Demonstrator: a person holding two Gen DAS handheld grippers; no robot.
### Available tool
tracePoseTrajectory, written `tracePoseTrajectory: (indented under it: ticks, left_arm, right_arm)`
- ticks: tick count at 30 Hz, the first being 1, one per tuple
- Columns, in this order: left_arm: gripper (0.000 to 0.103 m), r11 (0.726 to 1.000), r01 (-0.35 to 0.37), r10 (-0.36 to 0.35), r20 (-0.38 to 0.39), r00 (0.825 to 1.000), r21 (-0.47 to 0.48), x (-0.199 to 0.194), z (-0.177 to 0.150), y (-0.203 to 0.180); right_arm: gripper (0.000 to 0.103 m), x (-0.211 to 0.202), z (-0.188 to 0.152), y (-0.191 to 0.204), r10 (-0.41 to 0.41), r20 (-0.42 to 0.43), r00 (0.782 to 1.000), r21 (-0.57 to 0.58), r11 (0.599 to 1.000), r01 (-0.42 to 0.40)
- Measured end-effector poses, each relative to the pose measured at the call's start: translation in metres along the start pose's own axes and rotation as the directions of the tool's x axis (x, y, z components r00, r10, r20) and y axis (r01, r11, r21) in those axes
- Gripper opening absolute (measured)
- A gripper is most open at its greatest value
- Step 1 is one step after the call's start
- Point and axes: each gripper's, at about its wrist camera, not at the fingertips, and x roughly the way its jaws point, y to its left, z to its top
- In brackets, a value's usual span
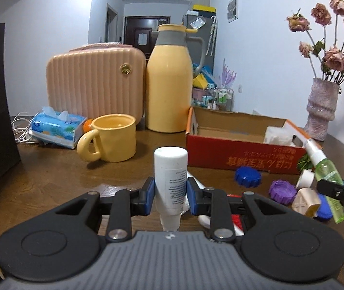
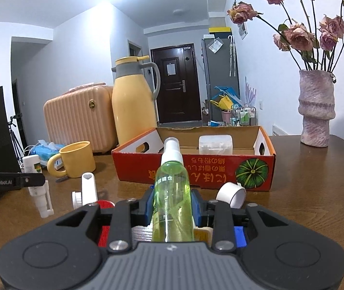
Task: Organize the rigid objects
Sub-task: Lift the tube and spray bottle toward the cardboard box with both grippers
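Brown wood grain covers the table (image 1: pixel 58 176) in the left wrist view, where the left gripper (image 1: pixel 170 198) has its blue-padded jaws clamped on a white tube (image 1: pixel 171 181) that stands cap up between them, lifted clear of the table. Behind it sit a yellow mug (image 1: pixel 114 137), a tall yellow thermos jug (image 1: pixel 169 82), a ribbed pink case (image 1: pixel 94 84) and a blue tissue pack (image 1: pixel 56 128). To the right lies an open red cardboard box (image 1: pixel 242 154) with a white packet in its far corner. In front of the box are a blue ribbed cap (image 1: pixel 247 176) and a purple ribbed cap (image 1: pixel 282 191), well apart from the tube. At the right edge the green spray bottle (image 1: pixel 326 176) leans in the right gripper's black fingers; a beige block sits just beside it, though what it is I cannot tell. A grey-pink vase (image 1: pixel 320 111) of dried roses stands behind the box.

In the right wrist view, the right gripper (image 2: pixel 172 205) has its jaws closed on the green spray bottle (image 2: pixel 173 193), nozzle pointing toward the red cardboard box (image 2: pixel 193 169), which holds a clear lidded container (image 2: pixel 215 143). A white roll of tape (image 2: pixel 232 194) lies near the box's front wall. At the left, the left gripper's arm holds the white tube (image 2: pixel 33 166), with white plastic pieces (image 2: pixel 88 188) on the table beside it. The yellow mug (image 2: pixel 75 159), jug (image 2: pixel 133 104) and vase (image 2: pixel 316 111) stand beyond.
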Motion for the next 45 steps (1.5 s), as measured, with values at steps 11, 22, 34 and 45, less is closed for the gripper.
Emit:
tracePoseTrajectory:
  ticks: [11, 22, 34, 45]
  left_arm:
    - [0.028, 0.999, 0.041, -0.041, 0.047, 0.998, 0.004, -0.002, 0.028, -0.026]
    - [0.028, 0.997, 0.066, -0.063, 0.062, 0.996, -0.040, 0.024, 0.058, -0.048]
    - [0.028, 0.993, 0.094, -0.089, 0.059, 0.994, -0.077, 0.072, 0.082, -0.074]
    - [0.028, 0.993, 0.088, -0.083, 0.069, 0.994, -0.073, 0.110, 0.107, -0.087]
  right_arm:
    - [0.030, 0.003, 0.021, -0.014, -0.003, 0.020, 1.000, 0.016, 1.000, 0.003]
    - [0.030, 0.022, 0.049, -0.029, -0.018, 0.048, 0.999, 0.015, 1.000, 0.017]
    - [0.030, 0.059, 0.065, -0.046, -0.045, 0.057, 0.997, 0.021, 0.999, 0.044]
    - [0.030, 0.097, 0.074, -0.068, -0.088, 0.046, 0.995, 0.040, 0.995, 0.087]
